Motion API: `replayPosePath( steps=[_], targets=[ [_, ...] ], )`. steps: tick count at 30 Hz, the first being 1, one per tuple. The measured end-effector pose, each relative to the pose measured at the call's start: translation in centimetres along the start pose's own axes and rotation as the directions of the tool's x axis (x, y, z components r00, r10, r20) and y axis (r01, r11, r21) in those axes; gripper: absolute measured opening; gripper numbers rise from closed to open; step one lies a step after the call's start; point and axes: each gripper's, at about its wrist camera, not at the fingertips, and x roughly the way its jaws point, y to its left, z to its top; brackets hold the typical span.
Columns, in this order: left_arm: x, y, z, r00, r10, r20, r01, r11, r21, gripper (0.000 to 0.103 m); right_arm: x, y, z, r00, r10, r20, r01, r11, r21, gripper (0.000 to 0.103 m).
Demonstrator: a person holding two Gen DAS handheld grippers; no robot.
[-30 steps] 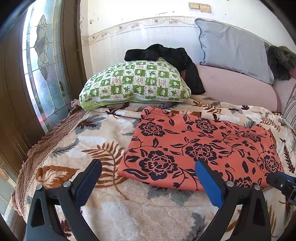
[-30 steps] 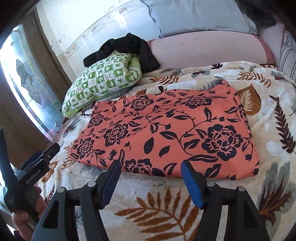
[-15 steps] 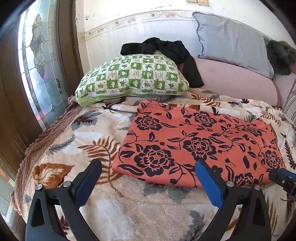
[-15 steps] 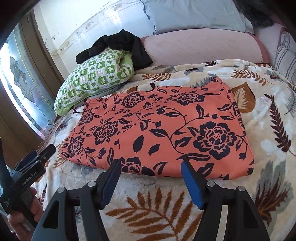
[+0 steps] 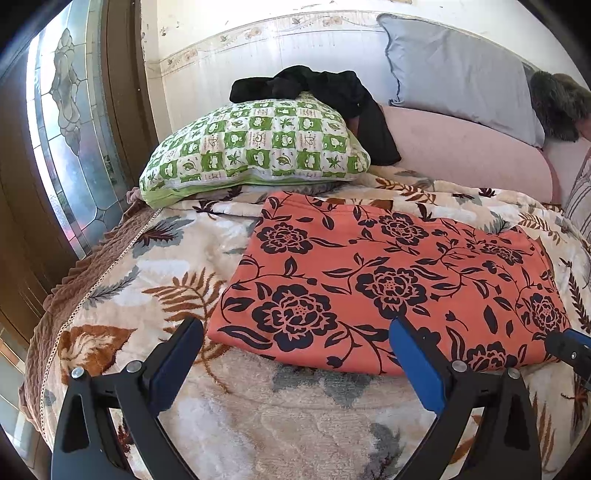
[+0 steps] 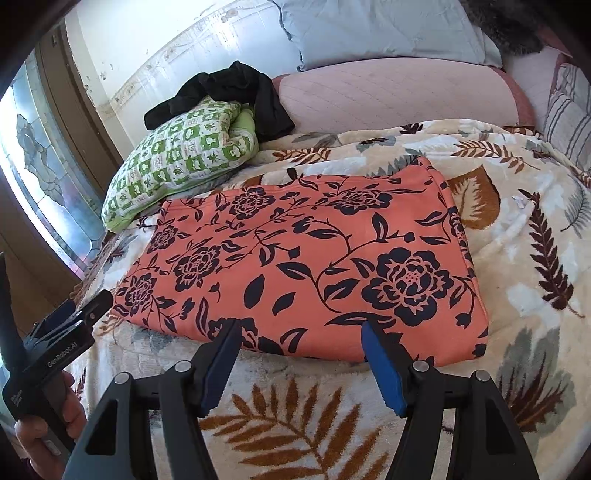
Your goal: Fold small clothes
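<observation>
At the far left of your left wrist view is a stained-glass window in a dark wooden frame, and beside it the brown scalloped edge of the bed. Your left gripper hangs over the leaf-print blanket with its blue-padded fingers spread wide and nothing between them; the near left corner of the garment lies just beyond the gap. Past the gripper, a green-and-white checked pillow sits at the head of the bed with a black garment draped over its top and right end.

The coral floral garment lies folded flat into a rectangle on the blanket, in the middle of the bed, its near edge toward you.

Your right gripper hovers at that near edge, jaws held apart, empty, the pads clear of the cloth. In this view your left hand shows at the lower left, wrapped round the other gripper's handle. To the right, a long pink bolster runs along the wall with a pale blue pillow leaning on it, and a striped cushion at the far right.
</observation>
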Motion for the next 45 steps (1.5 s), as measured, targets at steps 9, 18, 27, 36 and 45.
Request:
replayPosePath(
  steps=[9,18,27,36,45],
  targets=[
    [1.0,0.5,0.0,0.999,0.010,-0.032,-0.010,1.000,-0.004,0.100,1.2,-0.9,-0.1,0.999,-0.011,-0.030,0.012,0.999,0.033,0.071],
    [1.6,1.5,-0.1,0.998,0.042,-0.042,-0.043,0.999,-0.006,0.100,2.0,-0.6,-0.3,0.999,-0.012,-0.045,0.014,0.999,0.041,0.071],
    [1.8,1.6,-0.1,0.998,0.044,-0.049,-0.044,0.999,0.004,0.100,2.1,-0.7,-0.3,0.999,-0.019,-0.040,0.022,0.998,0.053,0.071],
    [2.1,1.3,-0.1,0.998,0.041,-0.055,-0.041,0.999,0.001,0.100,2.1,-1.1,-0.2,0.999,-0.027,-0.037,0.030,0.997,0.067,0.071],
    [2.3,1.2,-0.1,0.997,0.040,-0.062,-0.040,0.999,-0.001,0.100,1.6,-1.8,-0.2,0.999,-0.039,-0.029,0.041,0.996,0.076,0.071]
  ],
)
